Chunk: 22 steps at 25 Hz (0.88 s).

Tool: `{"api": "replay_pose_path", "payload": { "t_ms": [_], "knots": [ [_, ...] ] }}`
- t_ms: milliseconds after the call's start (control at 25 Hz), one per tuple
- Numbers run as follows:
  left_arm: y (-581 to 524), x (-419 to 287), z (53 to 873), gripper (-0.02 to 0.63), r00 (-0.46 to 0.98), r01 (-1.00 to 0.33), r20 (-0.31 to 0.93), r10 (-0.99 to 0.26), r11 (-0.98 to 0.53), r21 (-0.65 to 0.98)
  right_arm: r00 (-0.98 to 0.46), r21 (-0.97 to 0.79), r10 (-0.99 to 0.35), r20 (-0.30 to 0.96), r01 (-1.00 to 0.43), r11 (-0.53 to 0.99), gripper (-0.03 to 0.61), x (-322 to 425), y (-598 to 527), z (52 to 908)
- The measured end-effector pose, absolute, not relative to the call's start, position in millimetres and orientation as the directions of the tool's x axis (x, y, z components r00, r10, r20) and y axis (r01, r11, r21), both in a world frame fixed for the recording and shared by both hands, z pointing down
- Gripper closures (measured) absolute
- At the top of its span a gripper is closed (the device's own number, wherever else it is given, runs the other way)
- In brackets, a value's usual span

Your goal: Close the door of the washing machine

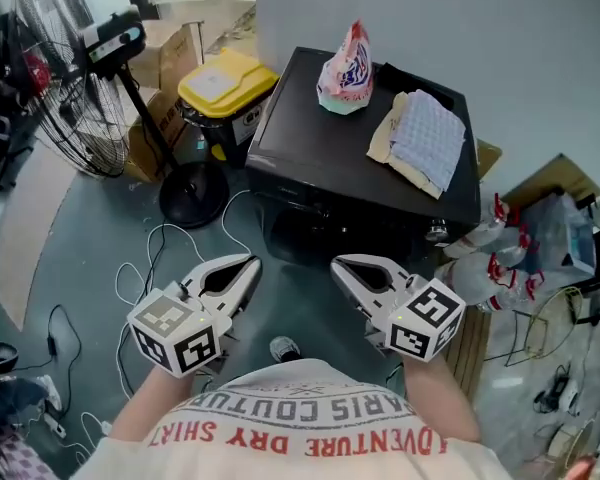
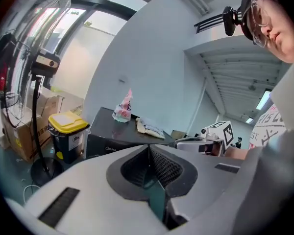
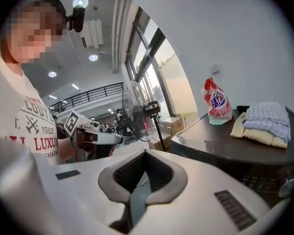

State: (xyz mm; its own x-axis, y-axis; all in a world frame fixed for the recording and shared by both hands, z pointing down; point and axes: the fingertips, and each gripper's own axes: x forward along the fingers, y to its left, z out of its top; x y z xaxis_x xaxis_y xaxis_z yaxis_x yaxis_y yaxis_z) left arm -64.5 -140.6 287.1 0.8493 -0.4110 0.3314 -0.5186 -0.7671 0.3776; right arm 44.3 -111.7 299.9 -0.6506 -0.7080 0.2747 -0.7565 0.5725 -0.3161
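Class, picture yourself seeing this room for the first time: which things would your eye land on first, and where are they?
The black washing machine by the wall stands out, with a pink printed bag and a folded blue cloth on its top. To its left stands a yellow-lidded bin. Nearest the camera, the left gripper and right gripper point toward the machine, both shut and empty.

The left gripper [image 1: 250, 261] and the right gripper [image 1: 338, 263] are held side by side, tips pointing forward, each with jaws together and nothing between.
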Motion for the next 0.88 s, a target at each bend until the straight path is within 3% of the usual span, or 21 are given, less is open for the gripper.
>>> {"api": "replay_pose_path", "payload": {
  "t_ms": [400,880],
  "knots": [
    [-94.9,-94.7,237.5,0.581,0.886,-0.449,0.273,-0.375,-0.841,0.301,-0.591,-0.261,-0.793,0.148,-0.796,0.546,0.558,6.3,-61.7,243.1],
    [-53.3,-135.2,226.2,0.581,0.908,-0.410,0.223,-0.354,-0.859,0.306,-0.556,-0.221,-0.814,0.168,-0.826,0.519,0.558,-34.5,-19.3,231.7]
  ]
}}
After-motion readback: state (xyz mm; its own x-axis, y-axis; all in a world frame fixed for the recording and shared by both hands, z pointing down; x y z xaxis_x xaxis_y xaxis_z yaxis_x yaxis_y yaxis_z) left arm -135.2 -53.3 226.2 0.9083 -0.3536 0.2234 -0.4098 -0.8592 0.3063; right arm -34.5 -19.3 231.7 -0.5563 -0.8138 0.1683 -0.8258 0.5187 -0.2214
